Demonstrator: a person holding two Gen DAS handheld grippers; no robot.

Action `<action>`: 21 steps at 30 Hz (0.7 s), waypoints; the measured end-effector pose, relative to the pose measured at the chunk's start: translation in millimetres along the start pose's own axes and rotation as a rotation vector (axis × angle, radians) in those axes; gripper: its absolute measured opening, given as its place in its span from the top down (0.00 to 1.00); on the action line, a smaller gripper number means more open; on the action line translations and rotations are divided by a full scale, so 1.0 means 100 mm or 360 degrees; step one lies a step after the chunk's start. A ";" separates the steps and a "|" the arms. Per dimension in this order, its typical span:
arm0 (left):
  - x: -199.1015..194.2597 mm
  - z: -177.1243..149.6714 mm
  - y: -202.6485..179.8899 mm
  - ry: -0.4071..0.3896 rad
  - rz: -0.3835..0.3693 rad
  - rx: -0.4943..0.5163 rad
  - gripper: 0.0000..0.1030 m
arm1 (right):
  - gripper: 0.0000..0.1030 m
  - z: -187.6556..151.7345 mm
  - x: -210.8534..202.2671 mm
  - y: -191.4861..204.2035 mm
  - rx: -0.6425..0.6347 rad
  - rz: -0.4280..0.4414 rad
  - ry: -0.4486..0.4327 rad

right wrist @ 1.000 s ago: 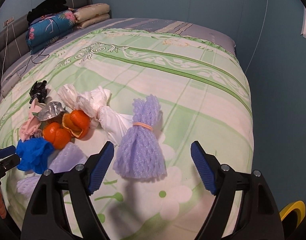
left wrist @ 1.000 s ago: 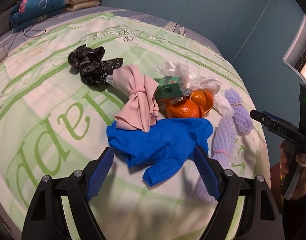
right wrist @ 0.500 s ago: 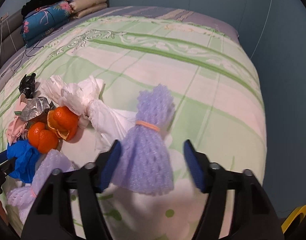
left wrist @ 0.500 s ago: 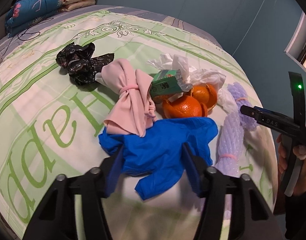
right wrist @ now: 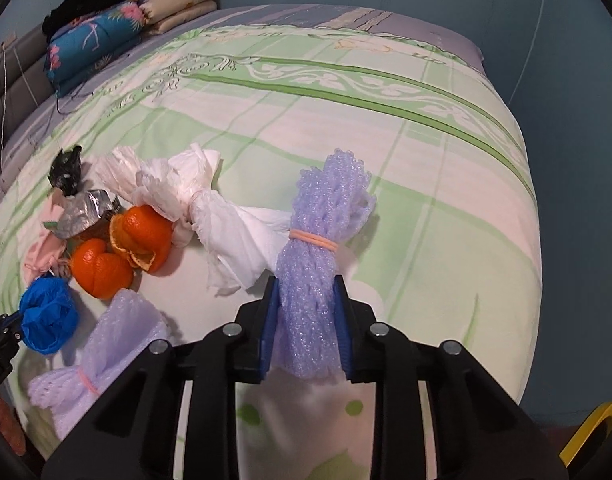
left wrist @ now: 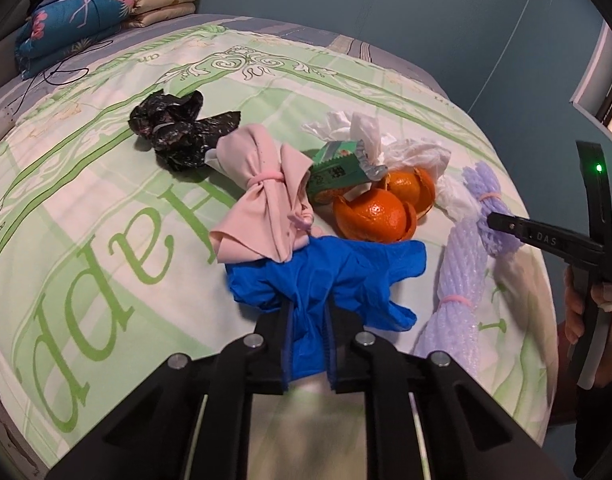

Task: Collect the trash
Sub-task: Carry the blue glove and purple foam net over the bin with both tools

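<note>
The left gripper [left wrist: 308,340] is pinched onto the crumpled blue glove [left wrist: 330,276], which lies just in front of the orange peels [left wrist: 380,208] on the green quilt [left wrist: 106,208]. The right gripper [right wrist: 306,328] is clamped around one of two purple foam nets [right wrist: 318,264]; the other net [right wrist: 106,352] lies near the peels. Beside the peels sit one pink cloth bundle [left wrist: 266,200], one black bag [left wrist: 178,132] and one white bag [right wrist: 210,208]. Only the left view shows the green carton [left wrist: 338,172]; only the right shows a yellow object [right wrist: 594,432] beyond the quilt's edge.

A green-patterned bed [right wrist: 426,152] carries scattered trash (orange peels [left wrist: 380,208], black bag [left wrist: 178,134]) and stacked pillows [right wrist: 106,28].
</note>
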State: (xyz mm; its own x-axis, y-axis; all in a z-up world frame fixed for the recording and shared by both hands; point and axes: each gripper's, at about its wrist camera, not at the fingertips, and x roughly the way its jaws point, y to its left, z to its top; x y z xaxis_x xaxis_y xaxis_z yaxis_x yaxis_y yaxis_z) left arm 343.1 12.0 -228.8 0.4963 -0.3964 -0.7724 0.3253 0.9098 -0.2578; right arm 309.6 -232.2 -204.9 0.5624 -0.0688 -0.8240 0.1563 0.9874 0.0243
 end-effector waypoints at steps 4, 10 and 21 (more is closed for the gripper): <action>-0.12 -0.01 0.03 -0.0030 -0.0016 -0.0027 0.89 | 0.77 -0.02 -0.17 -0.09 0.0035 0.0034 -0.0022; -0.33 -0.04 0.05 -0.0063 -0.0003 -0.0025 0.89 | 0.77 -0.08 -0.50 -0.15 0.0056 0.0104 -0.0066; -0.80 -0.02 -0.08 -0.0164 -0.0021 0.0003 0.89 | 0.77 -0.30 -1.17 -0.11 0.0013 0.0196 -0.0138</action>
State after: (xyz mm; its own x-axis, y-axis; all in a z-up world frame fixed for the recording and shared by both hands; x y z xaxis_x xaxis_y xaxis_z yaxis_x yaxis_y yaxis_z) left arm 299.5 37.1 -166.0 0.5723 -0.4188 -0.7050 0.3339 0.9043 -0.2662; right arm 217.5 -230.9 -125.6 0.6459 0.0405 -0.7623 0.0881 0.9880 0.1272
